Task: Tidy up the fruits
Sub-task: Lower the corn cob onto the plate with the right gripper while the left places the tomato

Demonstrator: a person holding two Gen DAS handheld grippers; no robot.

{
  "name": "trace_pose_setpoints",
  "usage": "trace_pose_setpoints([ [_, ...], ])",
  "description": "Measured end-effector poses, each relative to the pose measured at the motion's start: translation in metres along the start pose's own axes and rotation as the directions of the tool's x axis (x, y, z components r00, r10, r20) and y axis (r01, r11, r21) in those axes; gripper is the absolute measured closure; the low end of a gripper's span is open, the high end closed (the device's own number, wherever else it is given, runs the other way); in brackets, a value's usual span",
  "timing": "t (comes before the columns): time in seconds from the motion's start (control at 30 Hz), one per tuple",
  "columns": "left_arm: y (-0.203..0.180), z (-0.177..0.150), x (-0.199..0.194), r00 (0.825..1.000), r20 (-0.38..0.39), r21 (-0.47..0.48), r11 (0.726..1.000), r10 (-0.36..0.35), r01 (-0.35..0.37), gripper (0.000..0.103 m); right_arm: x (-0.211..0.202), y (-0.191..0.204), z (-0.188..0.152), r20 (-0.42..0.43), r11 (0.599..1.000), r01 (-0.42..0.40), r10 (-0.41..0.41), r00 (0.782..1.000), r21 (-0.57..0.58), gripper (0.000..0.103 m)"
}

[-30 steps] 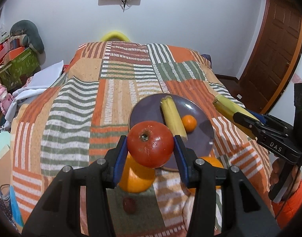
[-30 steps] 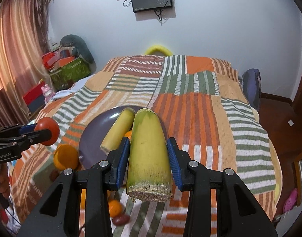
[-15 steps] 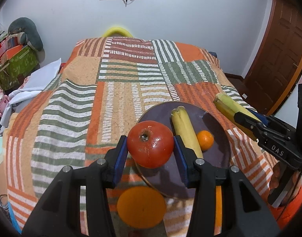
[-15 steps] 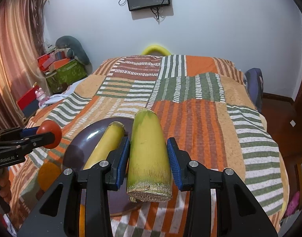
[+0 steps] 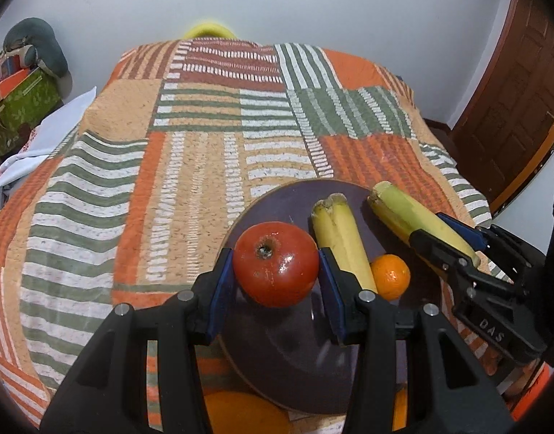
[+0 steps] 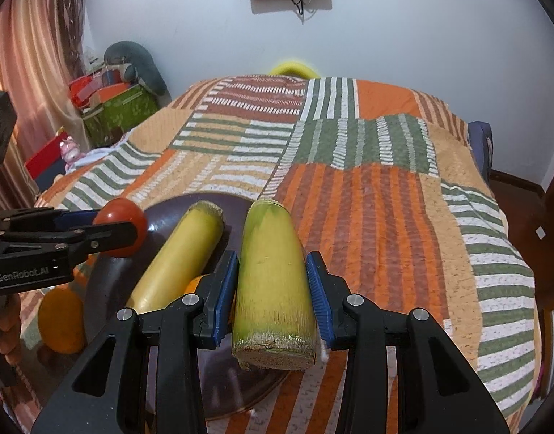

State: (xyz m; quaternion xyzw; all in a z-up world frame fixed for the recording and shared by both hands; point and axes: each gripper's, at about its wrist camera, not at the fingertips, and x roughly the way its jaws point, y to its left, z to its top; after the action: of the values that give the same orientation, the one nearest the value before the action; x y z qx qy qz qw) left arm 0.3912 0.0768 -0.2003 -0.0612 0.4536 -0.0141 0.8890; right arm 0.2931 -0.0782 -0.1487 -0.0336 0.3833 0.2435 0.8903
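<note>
Left gripper point(image 5: 277, 278) clamps a tomato point(image 5: 276, 264) above the plate's point(image 5: 277, 361) near-left part. Right gripper point(image 6: 273, 293) clamps a corn cob point(image 6: 273, 289) over the plate's right edge (cut end toward camera). On the plate: second cob point(image 5: 340, 240), small orange point(image 5: 390, 276).

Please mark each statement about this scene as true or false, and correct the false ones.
1. The left hand-held gripper holds a red tomato. True.
2. The right hand-held gripper is empty. False: it is shut on a yellow-green corn cob.
3. A small orange lies on the dark plate. True.
4. The plate stands on a wooden table. False: it lies on a striped patchwork bedspread.
5. A second yellow cob already lies on the plate. True.
6. The plate is white. False: it is dark purple.
</note>
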Motion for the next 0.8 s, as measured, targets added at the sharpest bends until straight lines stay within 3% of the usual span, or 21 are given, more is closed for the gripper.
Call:
trace_pose_setpoints([
  [0.37, -0.008, 0.001, 0.016, 0.999, -0.049, 0.031, 1.0, 0.003, -0.001, 0.056, 0.007, 0.001, -0.003, -0.034, 1.0, -0.011, 0.011, 0.999, -0.008, 0.067],
  [0.47, -0.005, 0.001, 0.014, 0.999, -0.052, 0.011, 1.0, 0.001, 0.0, 0.055, 0.004, 0.004, -0.003, -0.032, 1.0, 0.008, -0.009, 0.999, -0.021, 0.057],
  [0.6, -0.002, 0.004, -0.003, 1.0, -0.001, -0.009, 1.0, 0.003, -0.003, 0.041, -0.007, 0.003, -0.002, -0.016, 0.999, 0.026, -0.026, 1.0, -0.019, 0.051],
  [0.8, -0.001, 0.003, -0.044, 0.997, 0.072, 0.01, 1.0, 0.023, -0.024, 0.041, -0.035, 0.003, -0.002, 0.015, 0.999, 0.037, -0.037, 0.999, 0.0, 0.051],
])
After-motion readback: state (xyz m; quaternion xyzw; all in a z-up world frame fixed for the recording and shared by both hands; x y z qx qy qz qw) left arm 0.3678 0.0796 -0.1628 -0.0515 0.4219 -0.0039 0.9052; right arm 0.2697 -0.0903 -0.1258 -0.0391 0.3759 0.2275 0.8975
